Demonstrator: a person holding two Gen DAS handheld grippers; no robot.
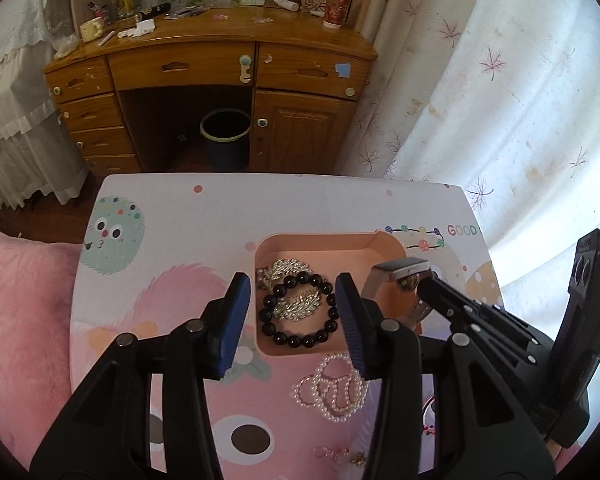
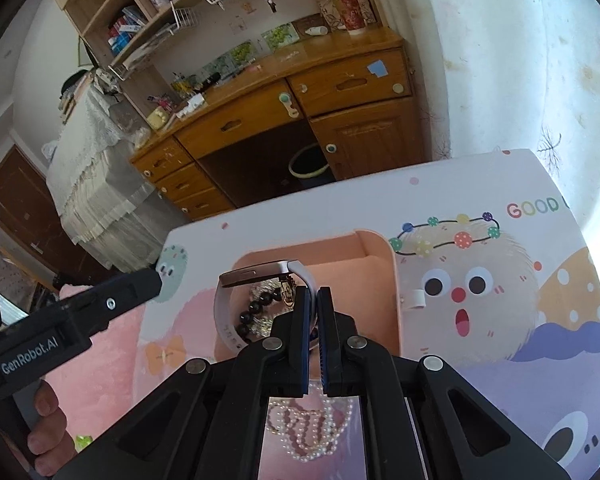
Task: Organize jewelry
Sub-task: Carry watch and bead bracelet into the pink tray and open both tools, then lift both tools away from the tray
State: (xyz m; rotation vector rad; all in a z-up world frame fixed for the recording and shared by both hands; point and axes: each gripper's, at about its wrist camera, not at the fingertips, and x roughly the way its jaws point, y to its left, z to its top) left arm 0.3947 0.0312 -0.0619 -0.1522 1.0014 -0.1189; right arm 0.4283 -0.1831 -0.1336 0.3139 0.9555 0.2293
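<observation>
right claw (image 2: 313, 300) is clamped shut on the white strap of a watch (image 2: 256, 276), dangling it just over the pink tray (image 2: 376, 276). left claw (image 1: 294, 292) is parted with nothing between the pads, hanging right above the black bead bracelet (image 1: 300, 312) and the sparkly silver piece (image 1: 290, 270) already lying in that tray.

stuff that looks sketchy to me from where i'm standing:

- the watch is only pinched by one bit of strap, so the heavy face end hangs off to the side. if it's let go from where it is, i reckon it tips and lands half on the rim, or slides off onto the desk (image 1: 172, 216).
- the two claws are really close together over a small tray. the right one's tip sits just beside the left one's right finger, so a bump could knock the watch loose early.
- dropping the watch on top of the beads and the silver piece could tangle the strap in them.
- the pearl strands (image 1: 334, 388) are still out on the desk just in front of the tray, right under both claws. coming down low could drag them, and there are tiny earrings (image 1: 332, 454) near the edge closest to me that might get flicked off.
</observation>
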